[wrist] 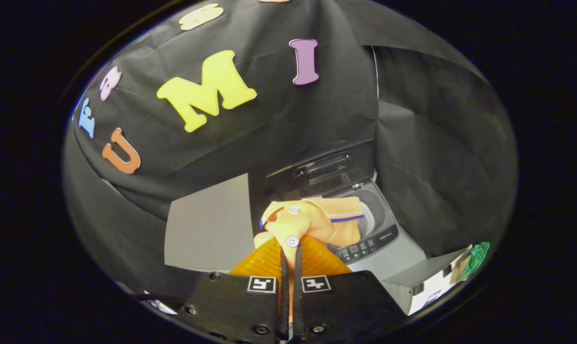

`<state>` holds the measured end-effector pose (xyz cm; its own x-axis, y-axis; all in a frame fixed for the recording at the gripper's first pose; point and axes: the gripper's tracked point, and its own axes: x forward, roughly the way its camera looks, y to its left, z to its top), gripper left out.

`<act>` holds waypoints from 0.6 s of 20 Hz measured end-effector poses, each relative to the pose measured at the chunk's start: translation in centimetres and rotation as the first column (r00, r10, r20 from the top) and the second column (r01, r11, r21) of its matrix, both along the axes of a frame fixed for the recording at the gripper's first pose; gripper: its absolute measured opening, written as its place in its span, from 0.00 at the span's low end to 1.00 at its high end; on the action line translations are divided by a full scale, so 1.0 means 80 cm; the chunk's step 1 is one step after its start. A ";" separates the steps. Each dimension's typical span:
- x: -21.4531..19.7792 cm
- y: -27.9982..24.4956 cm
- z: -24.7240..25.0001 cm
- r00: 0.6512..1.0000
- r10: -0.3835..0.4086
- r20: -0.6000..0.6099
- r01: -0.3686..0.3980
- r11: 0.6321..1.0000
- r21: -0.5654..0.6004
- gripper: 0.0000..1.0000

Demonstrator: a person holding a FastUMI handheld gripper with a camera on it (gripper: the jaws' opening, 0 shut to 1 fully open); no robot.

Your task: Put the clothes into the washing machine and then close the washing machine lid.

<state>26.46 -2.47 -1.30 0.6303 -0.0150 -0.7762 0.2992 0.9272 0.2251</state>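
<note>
My gripper (291, 260) is shut on an orange shirt (317, 222) with white buttons and a blue stripe. The cloth is pinched between both fingers and bunches up just ahead of them. Beyond the shirt stands a top-loading washing machine (379, 239), its dark lid (324, 169) raised upright at the back. Part of the drum opening (372, 215) shows to the right of the shirt, and the control panel (364, 246) runs along the machine's near edge. The shirt hangs in front of and over the left part of the opening.
A grey panel (209, 229) stands to the left of the machine. To the right, a low grey and white surface (427, 277) holds something green (477, 255) at its far end. Black cloth walls close in behind and on the right.
</note>
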 end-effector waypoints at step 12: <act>0.065 -0.100 -0.048 0.998 0.026 -0.053 -0.028 0.999 -0.021 0.06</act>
<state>31.62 -10.44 -5.12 0.5887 -0.0161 -0.8082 0.2850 0.9397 0.1889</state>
